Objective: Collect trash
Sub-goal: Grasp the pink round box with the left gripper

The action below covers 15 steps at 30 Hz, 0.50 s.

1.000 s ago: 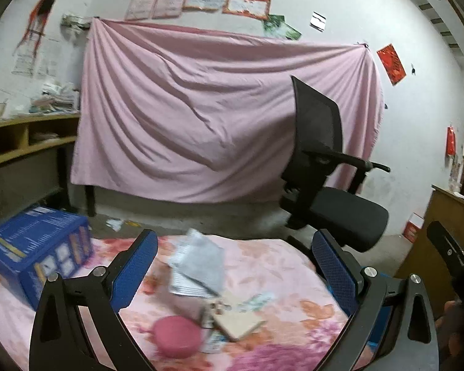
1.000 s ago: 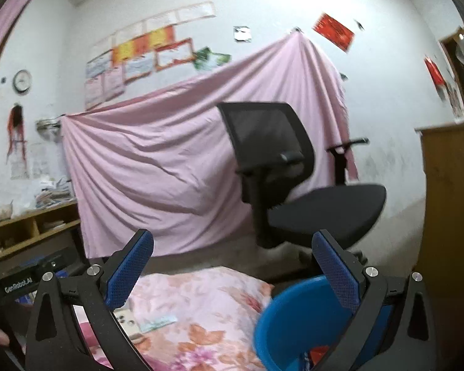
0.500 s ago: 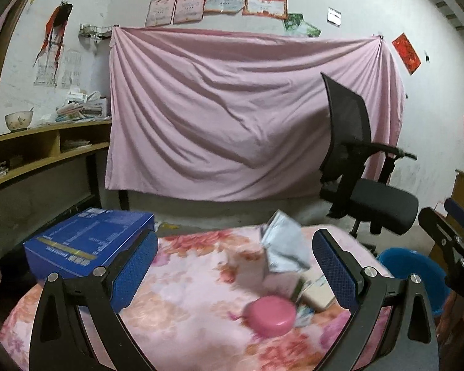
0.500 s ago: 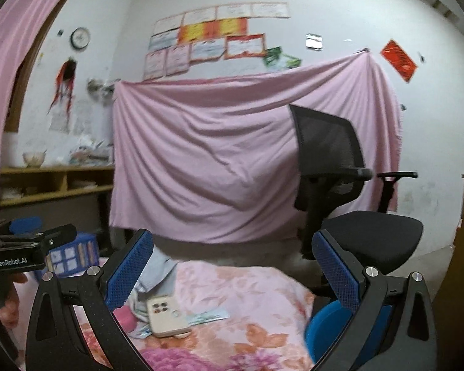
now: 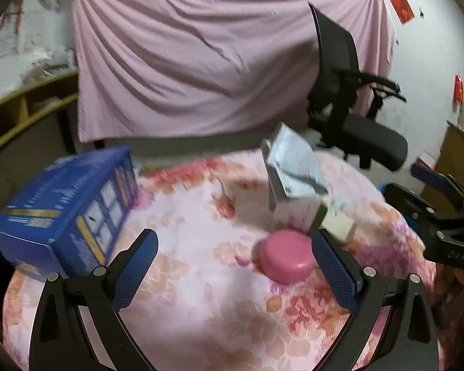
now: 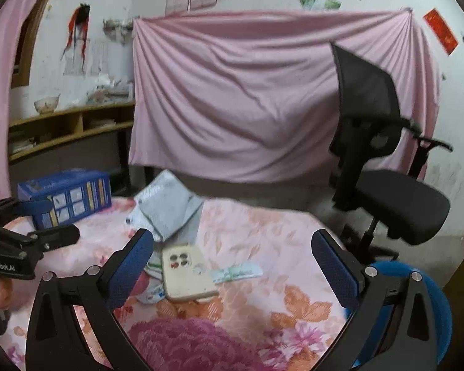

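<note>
A round table with a floral cloth (image 5: pixel 185 216) holds a crumpled grey-white bag (image 5: pixel 294 167), also in the right wrist view (image 6: pixel 167 207). A paper slip (image 6: pixel 236 272) and small wrappers (image 6: pixel 150 290) lie by a beige phone (image 6: pixel 185 272). A pink round lid (image 5: pixel 286 259) sits in front of the bag. A blue bin (image 6: pixel 430 303) stands beside the table at right. My left gripper (image 5: pixel 233 266) is open and empty over the table. My right gripper (image 6: pixel 232 269) is open and empty above the phone.
A blue carton (image 5: pixel 68 210) stands at the table's left. A black office chair (image 6: pixel 383 167) stands beyond the table at right. A pink sheet (image 6: pixel 263 99) hangs on the back wall. Wooden shelves (image 6: pixel 68 130) run along the left.
Both grippers have tilted down and moved in over the table. The bag, lid and phone now appear closer. Both stay open.
</note>
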Each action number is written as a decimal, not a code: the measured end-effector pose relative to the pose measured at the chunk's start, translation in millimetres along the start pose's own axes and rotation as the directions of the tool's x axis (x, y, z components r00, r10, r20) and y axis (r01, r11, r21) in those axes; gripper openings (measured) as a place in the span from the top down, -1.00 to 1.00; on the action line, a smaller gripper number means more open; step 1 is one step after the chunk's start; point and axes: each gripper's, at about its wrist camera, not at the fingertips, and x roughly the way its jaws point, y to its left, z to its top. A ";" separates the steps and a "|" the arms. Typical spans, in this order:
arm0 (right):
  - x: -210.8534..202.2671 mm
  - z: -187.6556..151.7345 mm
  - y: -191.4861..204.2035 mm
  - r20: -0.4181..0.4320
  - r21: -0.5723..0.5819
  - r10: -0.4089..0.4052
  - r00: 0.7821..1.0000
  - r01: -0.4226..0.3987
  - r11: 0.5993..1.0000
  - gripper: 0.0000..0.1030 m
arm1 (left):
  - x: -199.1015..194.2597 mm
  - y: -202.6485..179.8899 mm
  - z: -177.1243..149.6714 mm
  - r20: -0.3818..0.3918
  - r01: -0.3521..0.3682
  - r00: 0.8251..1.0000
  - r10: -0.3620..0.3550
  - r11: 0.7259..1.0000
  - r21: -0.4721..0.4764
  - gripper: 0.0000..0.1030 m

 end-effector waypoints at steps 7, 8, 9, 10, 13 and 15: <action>22.8 -5.4 -11.1 -0.134 0.072 0.062 0.989 -0.053 0.996 -0.63 | 24.0 -11.0 -2.3 -0.132 0.092 0.988 -0.084 0.995 0.050 -0.42; 24.8 -6.0 -13.1 -0.147 0.085 0.071 0.987 -0.059 0.995 -0.56 | 27.5 -13.6 -2.8 -0.150 0.103 0.984 -0.093 0.993 0.059 -0.35; 26.7 -6.7 -14.6 -0.159 0.096 0.080 0.984 -0.065 0.993 -0.47 | 29.9 -16.1 -3.0 -0.164 0.113 0.981 -0.101 0.991 0.066 -0.34; 28.4 -7.1 -15.4 -0.168 0.103 0.090 0.982 -0.073 0.992 -0.45 | 34.1 -19.4 -3.7 -0.186 0.129 0.976 -0.112 0.989 0.078 -0.34; 31.7 -8.5 -14.8 -0.192 0.105 0.116 0.974 -0.097 0.990 -0.41 | 40.9 -25.0 -4.4 -0.226 0.148 0.966 -0.123 0.984 0.099 -0.34; 34.7 -8.9 -13.9 -0.208 0.099 0.121 0.971 -0.102 0.990 -0.39 | 47.0 -28.0 -4.7 -0.250 0.152 0.961 -0.121 0.982 0.108 -0.34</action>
